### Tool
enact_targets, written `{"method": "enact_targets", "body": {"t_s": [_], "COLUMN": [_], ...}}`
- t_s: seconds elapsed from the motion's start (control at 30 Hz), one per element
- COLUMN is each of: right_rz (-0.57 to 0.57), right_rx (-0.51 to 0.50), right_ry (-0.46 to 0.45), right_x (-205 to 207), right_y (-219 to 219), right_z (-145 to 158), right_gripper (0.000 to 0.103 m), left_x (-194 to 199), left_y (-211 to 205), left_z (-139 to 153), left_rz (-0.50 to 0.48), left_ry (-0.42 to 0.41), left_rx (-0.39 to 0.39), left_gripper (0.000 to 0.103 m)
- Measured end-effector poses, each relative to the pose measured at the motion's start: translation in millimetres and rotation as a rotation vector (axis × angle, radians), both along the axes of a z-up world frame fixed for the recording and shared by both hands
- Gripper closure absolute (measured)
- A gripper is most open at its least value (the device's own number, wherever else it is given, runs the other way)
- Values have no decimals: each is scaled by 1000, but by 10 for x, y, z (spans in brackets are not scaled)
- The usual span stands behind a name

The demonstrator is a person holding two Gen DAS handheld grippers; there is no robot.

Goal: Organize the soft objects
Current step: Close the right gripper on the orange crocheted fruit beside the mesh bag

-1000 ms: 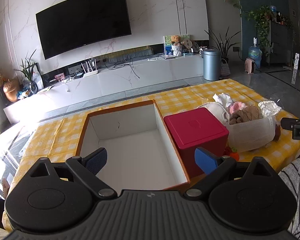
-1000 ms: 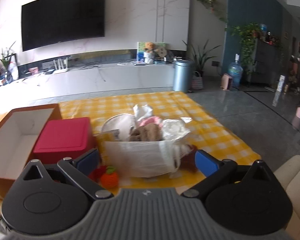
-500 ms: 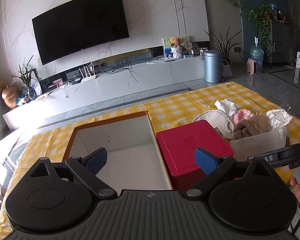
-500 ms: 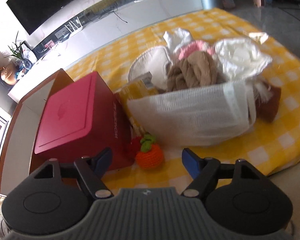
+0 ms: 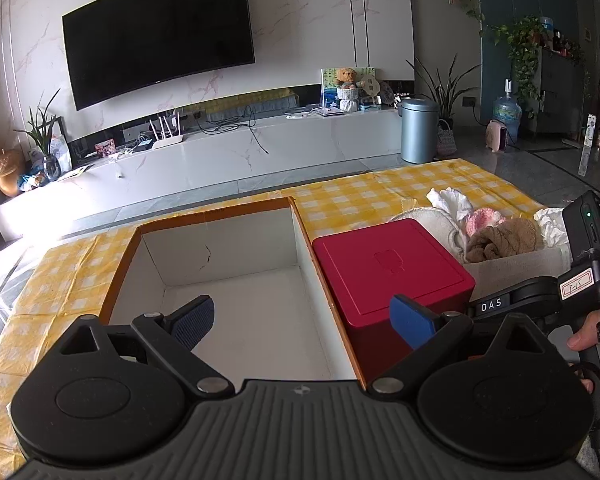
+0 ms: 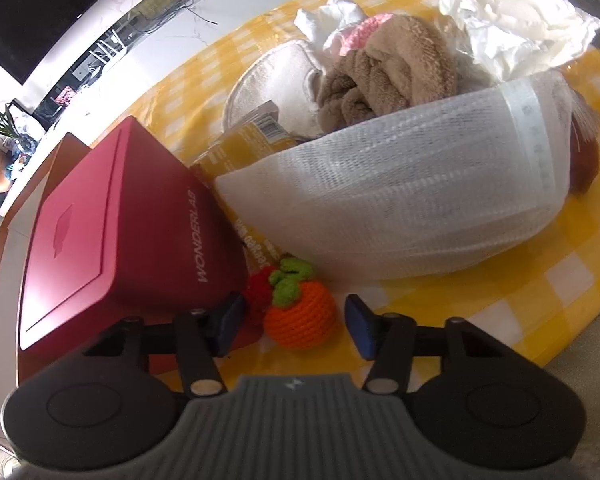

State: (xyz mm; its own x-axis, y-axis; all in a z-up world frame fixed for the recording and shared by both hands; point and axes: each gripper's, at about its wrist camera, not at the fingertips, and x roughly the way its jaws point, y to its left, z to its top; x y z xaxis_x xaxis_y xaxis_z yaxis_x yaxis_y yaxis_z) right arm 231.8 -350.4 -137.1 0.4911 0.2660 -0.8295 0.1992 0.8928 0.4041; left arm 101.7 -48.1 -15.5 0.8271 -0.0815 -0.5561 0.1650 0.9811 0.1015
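An orange crocheted fruit [image 6: 300, 314] with a green top lies on the yellow checked cloth, with a red crocheted piece [image 6: 258, 290] touching its left side. My right gripper [image 6: 294, 322] points down at it. Its jaws are closing with the fruit between them, and a small gap still shows at each pad. Behind stands a white mesh basket [image 6: 400, 200] holding a brown towel [image 6: 392, 76], a pink knit [image 6: 364, 28] and white cloths [image 6: 516, 36]. My left gripper [image 5: 302, 320] hangs open and empty over the open cardboard box [image 5: 220, 240].
A red lidded box [image 6: 112, 232] stands between the cardboard box and the basket, close to my right gripper's left finger. A yellow packet [image 6: 240, 148] leans behind it. A hand [image 5: 592, 330] shows at the right edge of the left wrist view. The table's front edge is close.
My right gripper has dropped and tipped down from facing the room to just over the orange fruit, and its jaws have narrowed around it. My left gripper has sunk a little over the cardboard box.
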Motion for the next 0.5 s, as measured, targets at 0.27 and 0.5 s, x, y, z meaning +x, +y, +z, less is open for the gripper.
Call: {"method": "enact_targets", "body": {"t_s": [0.27,0.5], "right_rz": [39,-42], "right_rx": [-83,6], "right_ry": [-70,-212], "right_x": [-193,-525], "right_y": [84,-170], "right_z": [139,403], "right_gripper": [54,53], "left_x": [-52,-92], "left_y": [129,88], "left_z": [51,-33], "left_rz": [10,-63], "left_ry": [-5,21], "left_rx": [-35,-49], "left_gripper": [0,0]}}
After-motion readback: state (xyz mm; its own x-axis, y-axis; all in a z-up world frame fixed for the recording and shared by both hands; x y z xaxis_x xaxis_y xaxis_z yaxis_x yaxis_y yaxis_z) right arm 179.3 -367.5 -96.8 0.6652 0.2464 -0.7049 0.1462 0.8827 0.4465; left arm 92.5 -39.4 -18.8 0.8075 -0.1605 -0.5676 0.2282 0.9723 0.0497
